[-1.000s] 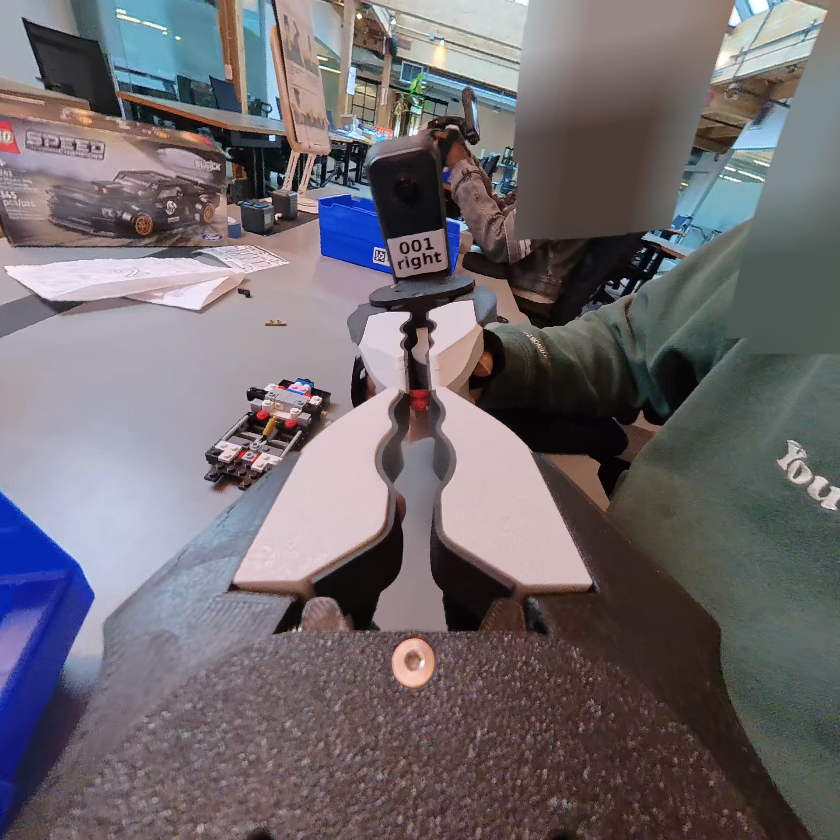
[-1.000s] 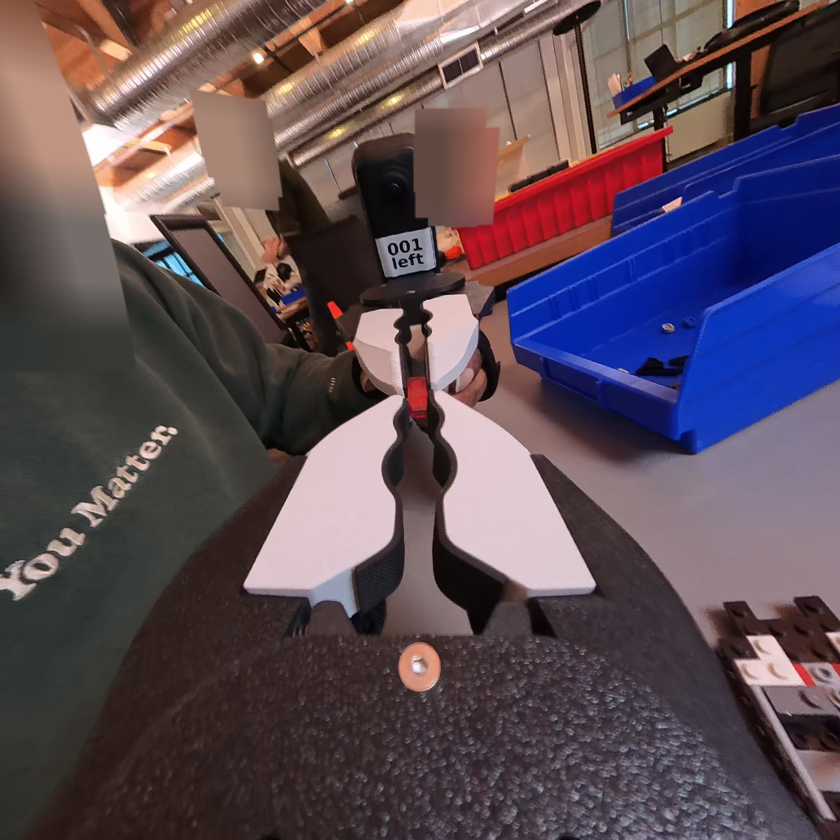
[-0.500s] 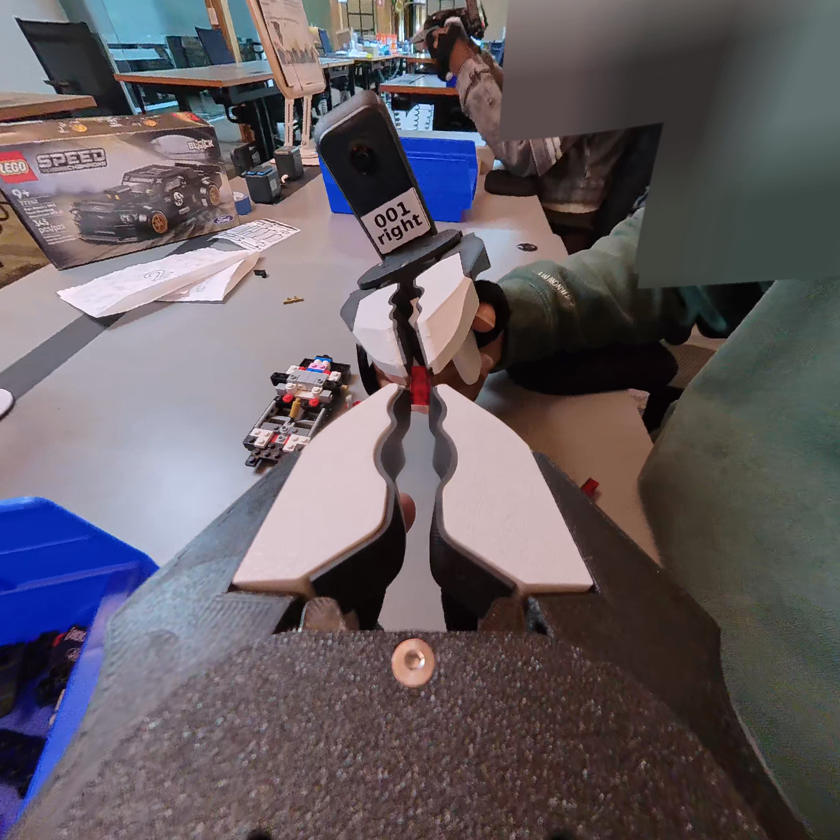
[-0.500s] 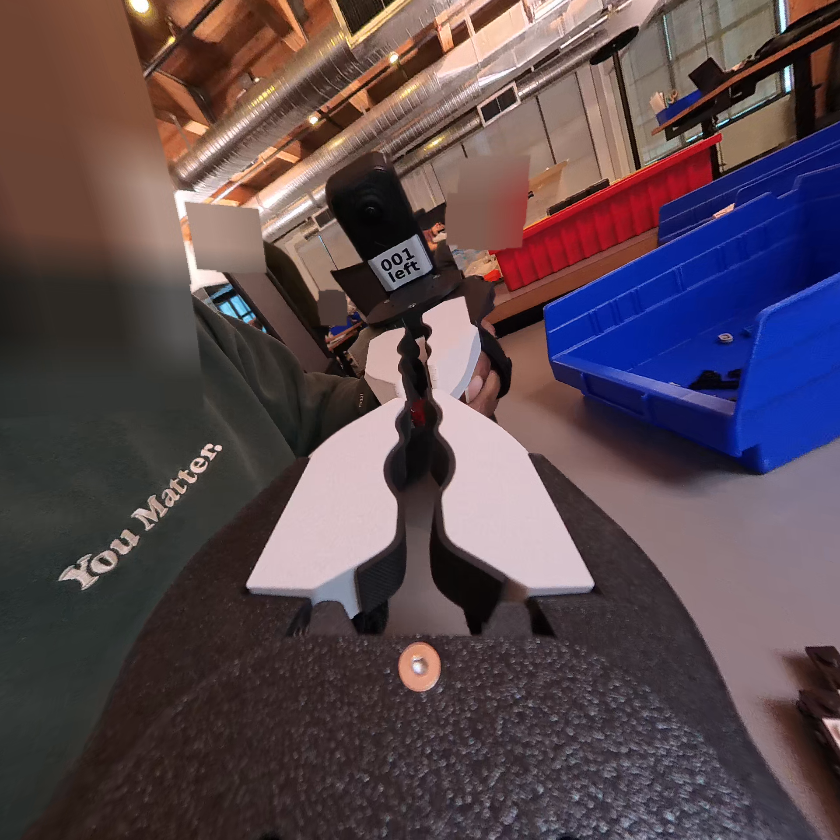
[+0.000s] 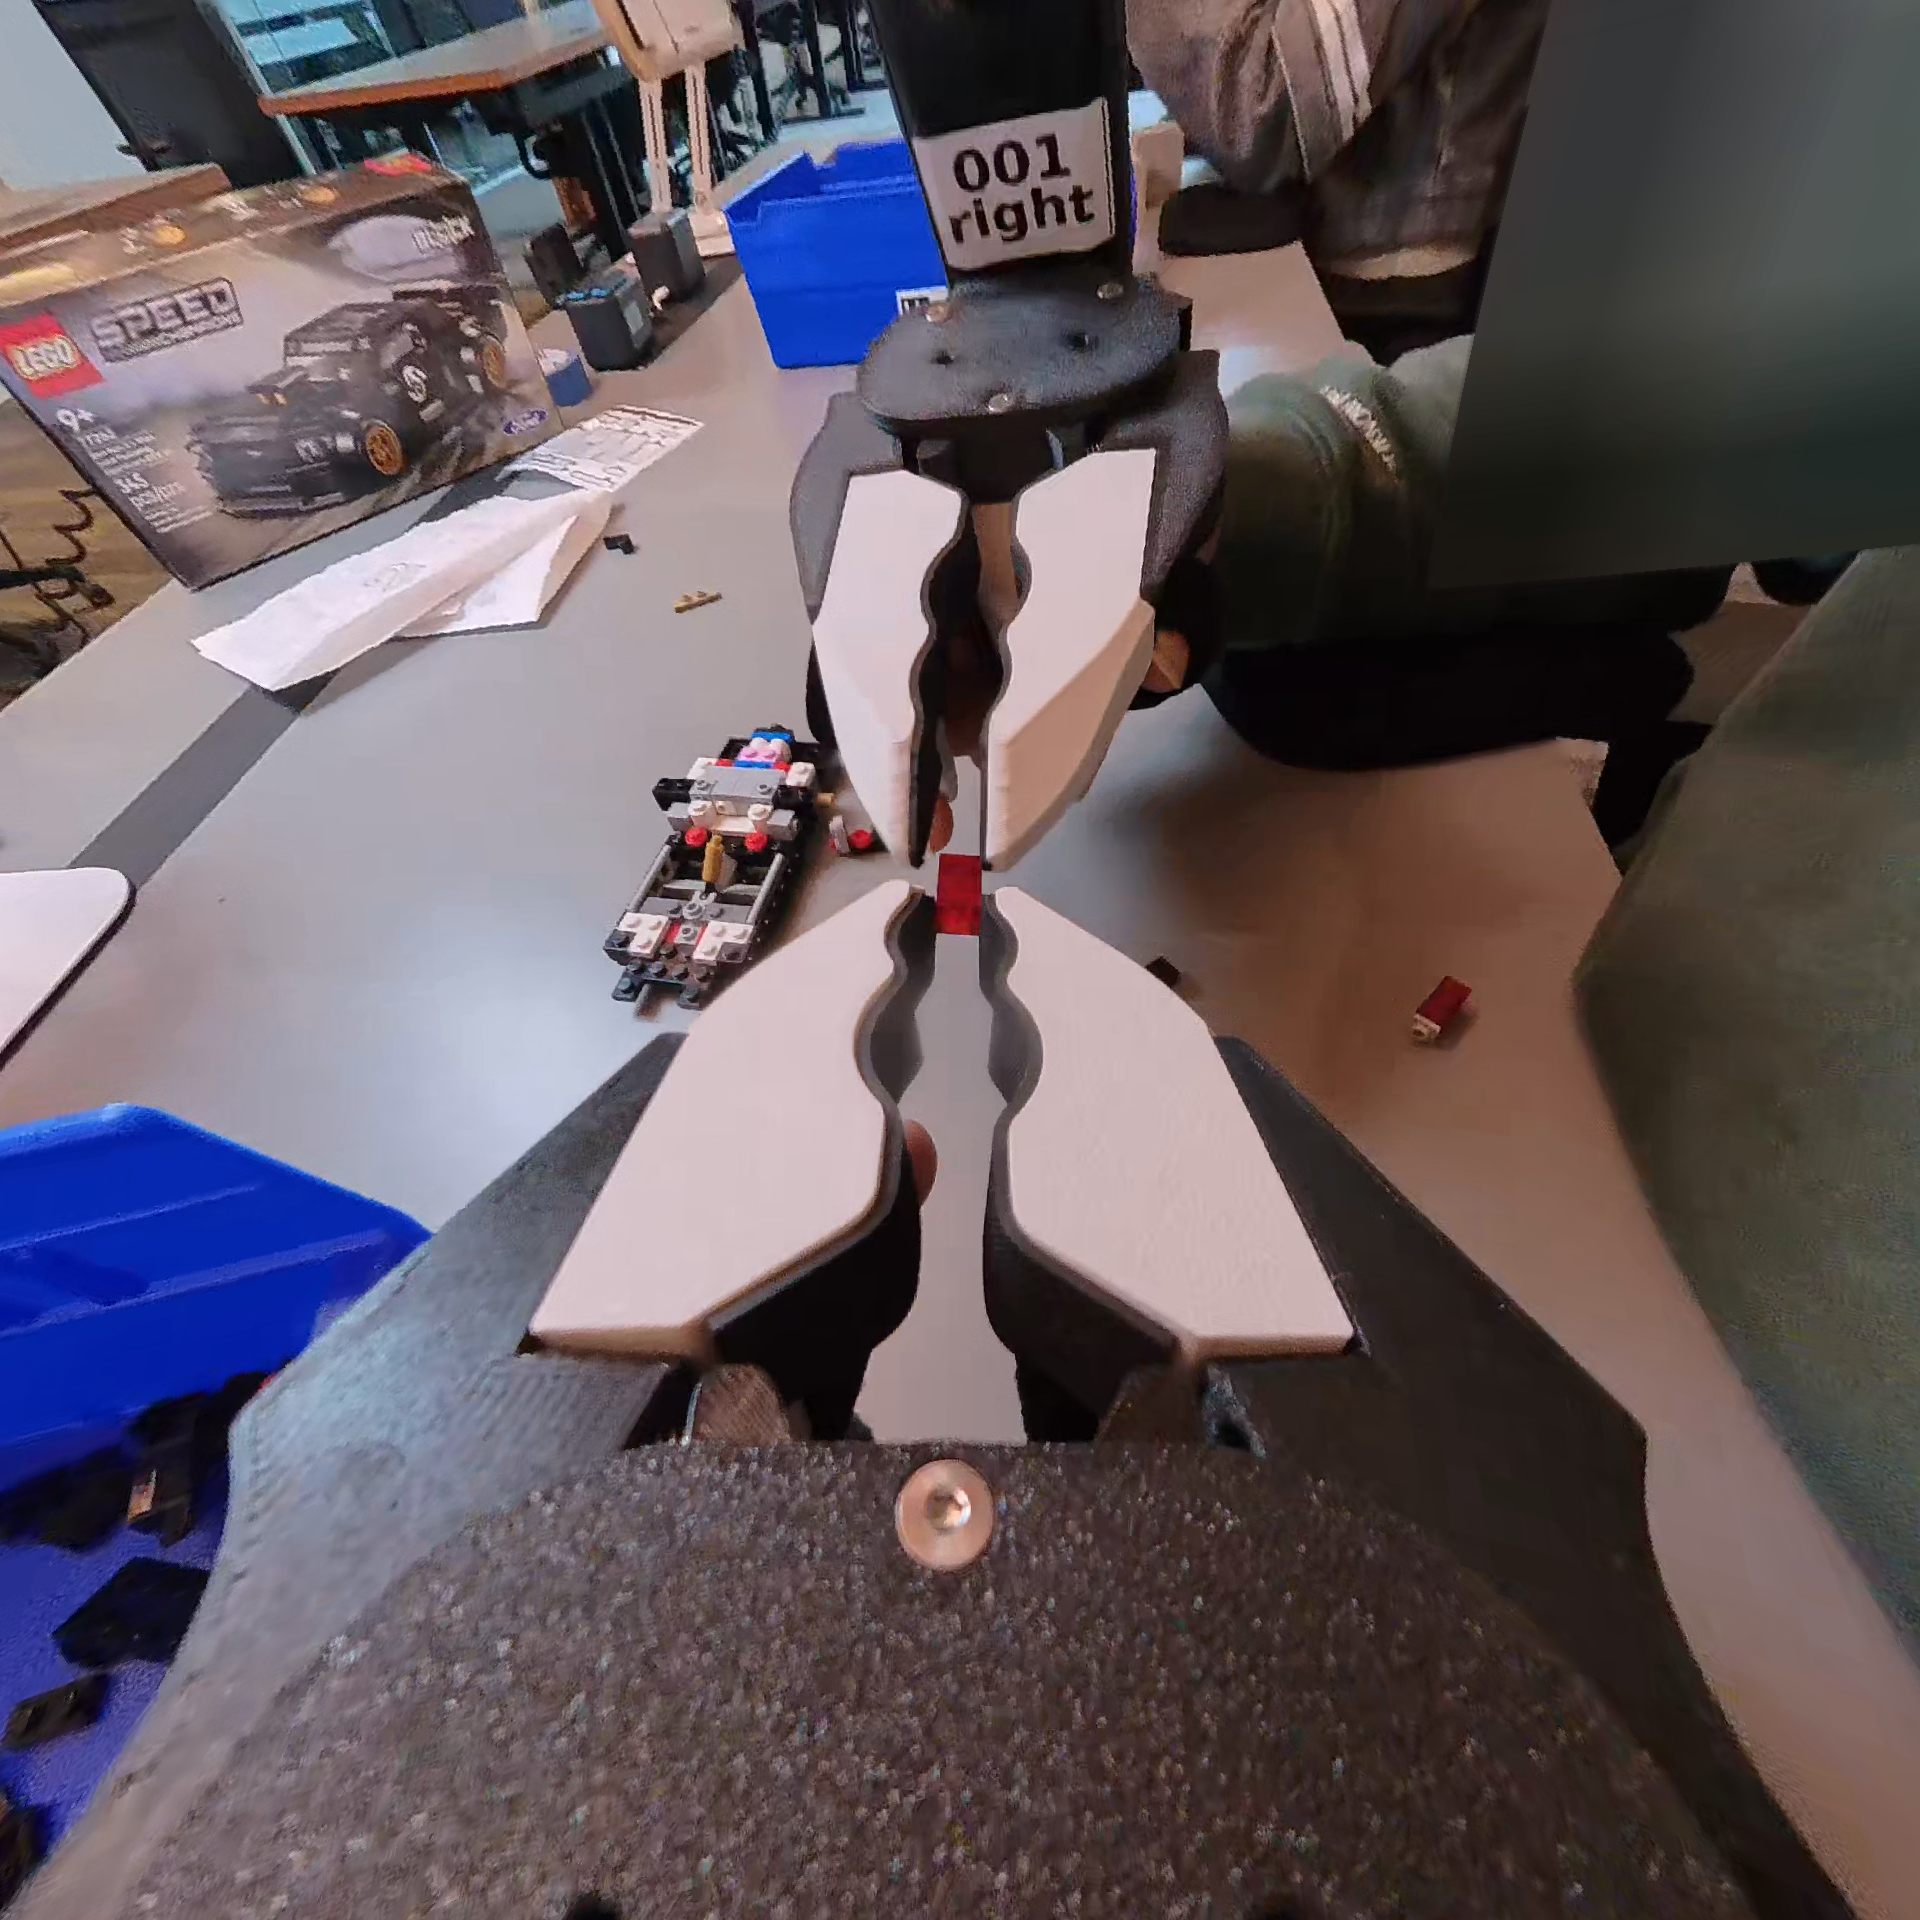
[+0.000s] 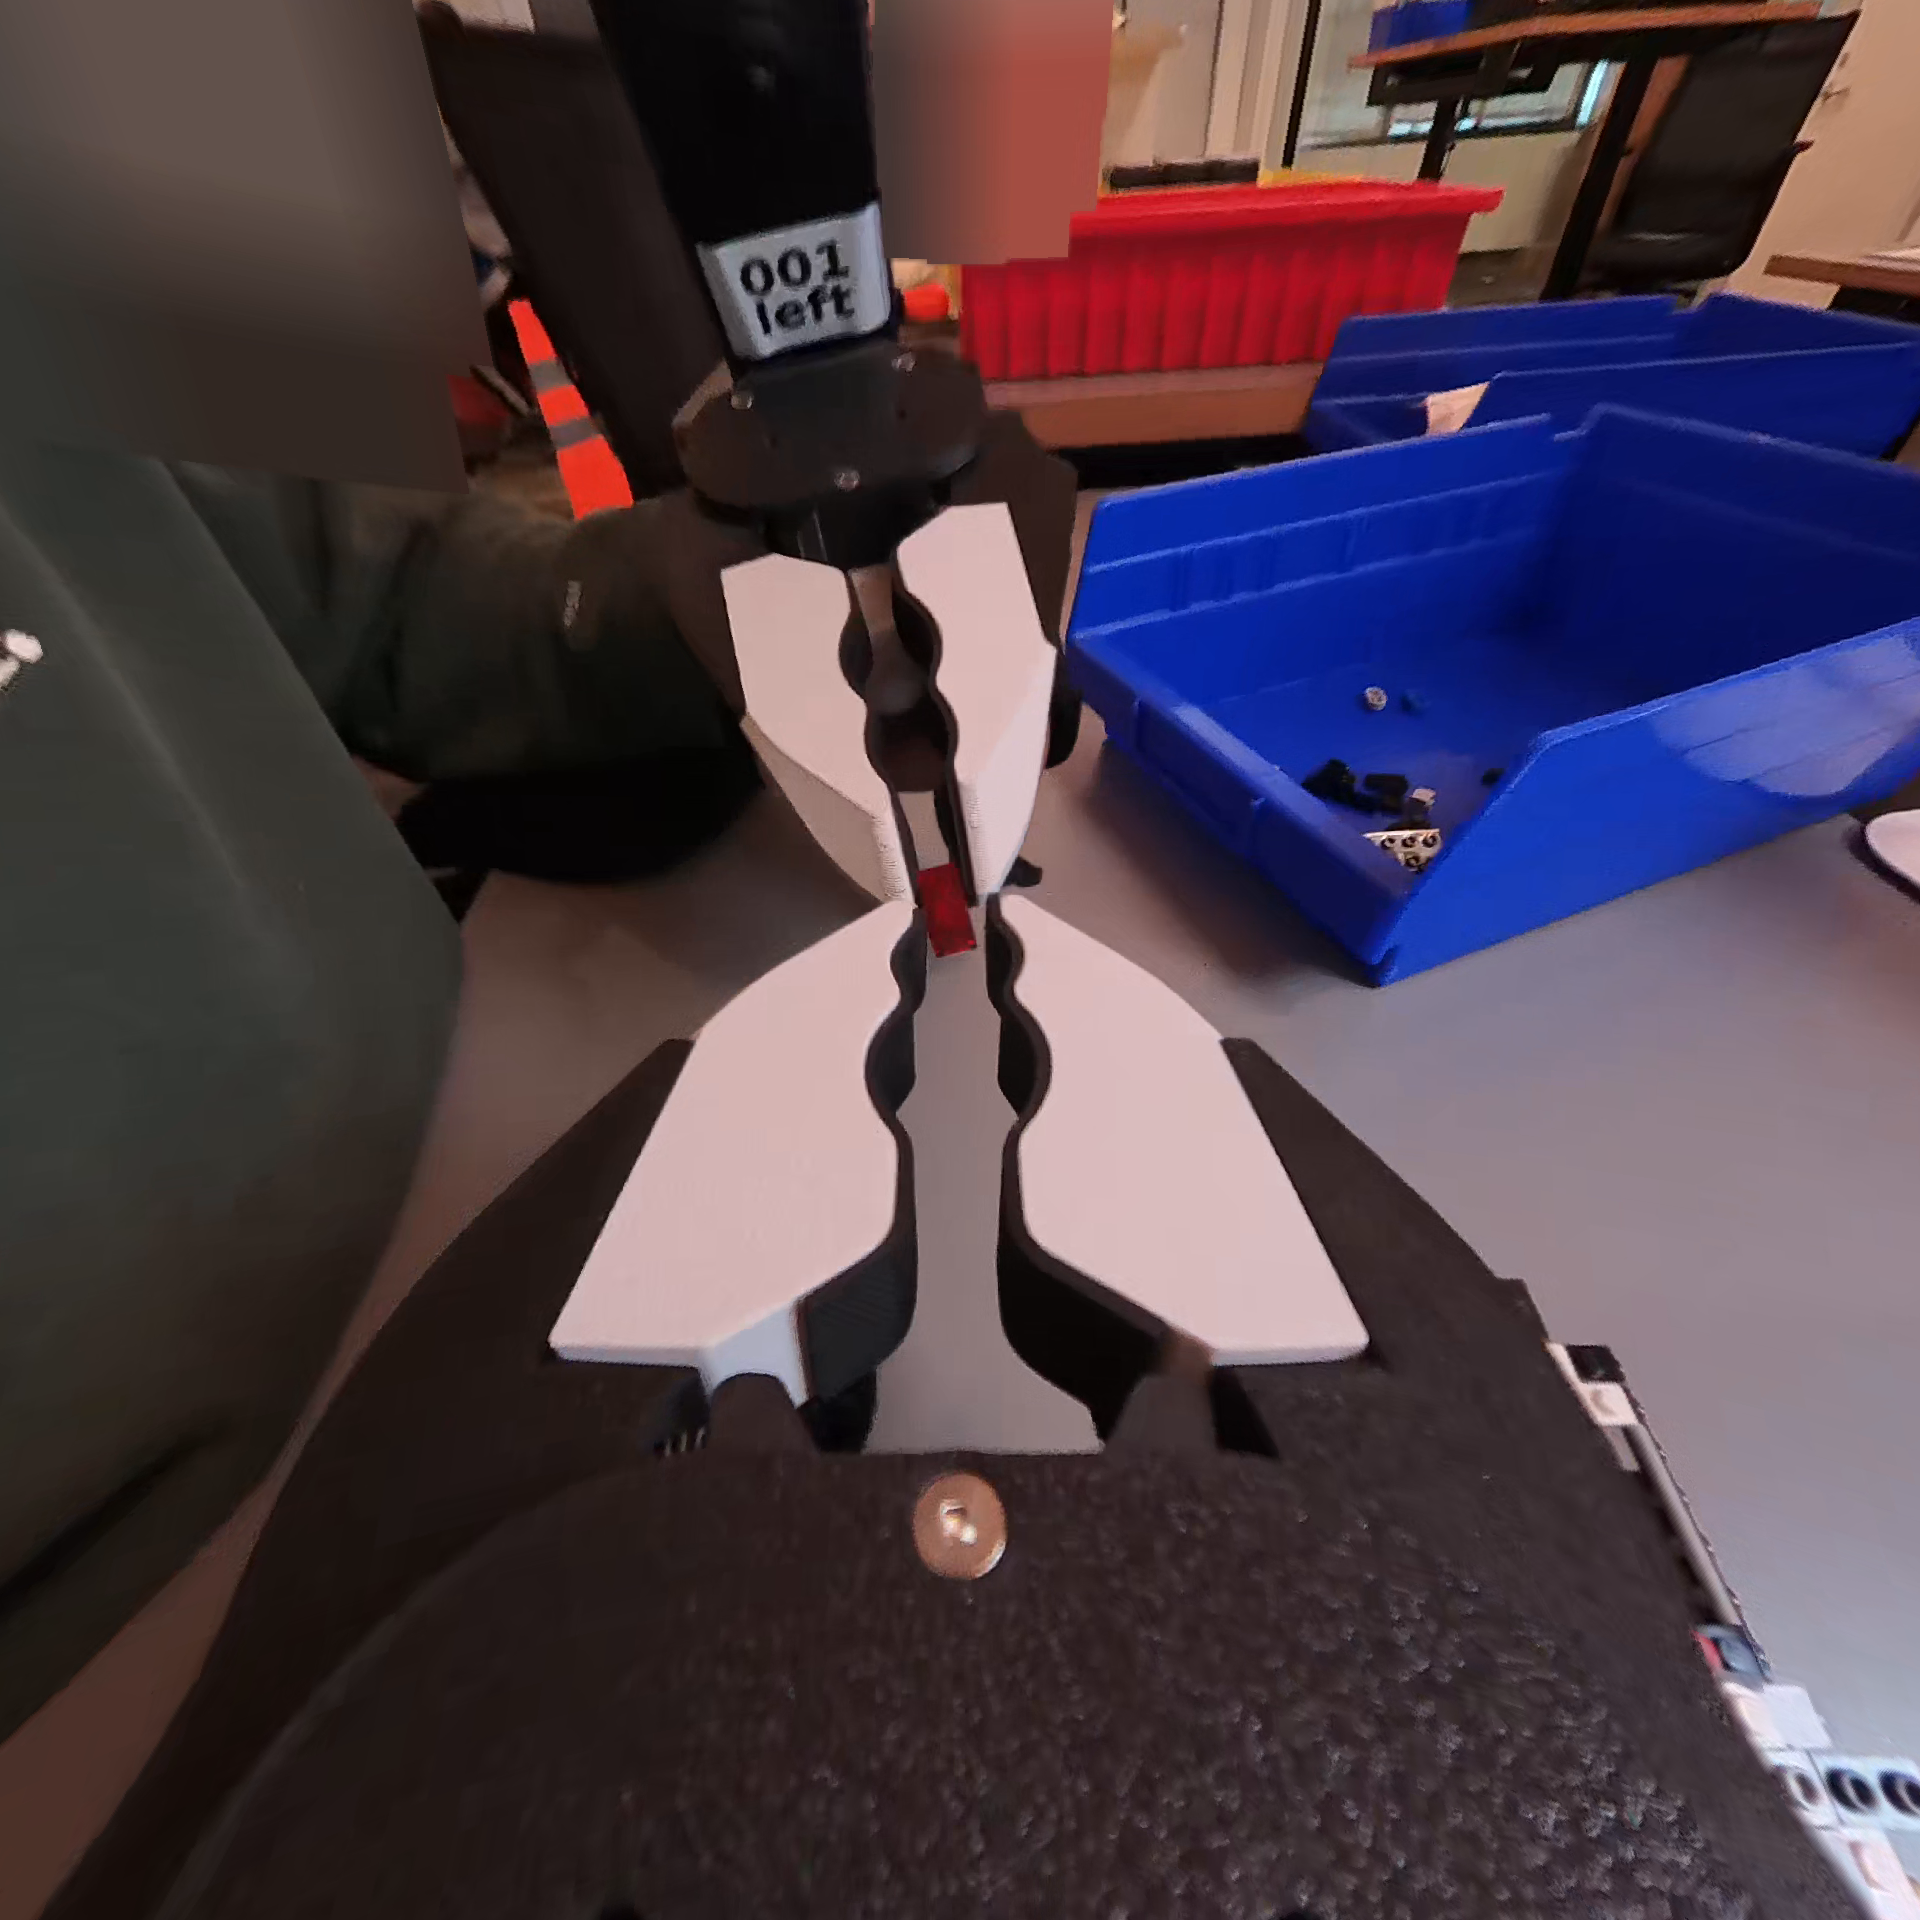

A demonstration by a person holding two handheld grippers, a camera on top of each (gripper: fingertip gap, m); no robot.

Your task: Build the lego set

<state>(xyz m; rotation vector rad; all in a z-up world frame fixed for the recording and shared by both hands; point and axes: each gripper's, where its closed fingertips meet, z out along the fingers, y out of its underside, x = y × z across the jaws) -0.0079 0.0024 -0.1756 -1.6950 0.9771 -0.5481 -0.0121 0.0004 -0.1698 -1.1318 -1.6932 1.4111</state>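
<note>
Fingers of the left gripper (image 5: 954, 920) close on a small red brick (image 5: 958, 902), held above the grey table (image 5: 364, 935). The right gripper (image 5: 951, 857) meets it tip to tip from the far side. Its tips flank the brick's other end, but whether they clamp it cannot be told. At far left a blue bin (image 5: 156, 1247) holds dark pieces. Behind it stand a toy box (image 5: 260, 364) and paper sheets (image 5: 416, 592). A part-built brick car chassis (image 5: 717, 883) lies just left of the tips, and a loose red piece (image 5: 1442, 1008) lies to the right. A green sleeve (image 5: 1330, 499) reaches the right gripper.
</note>
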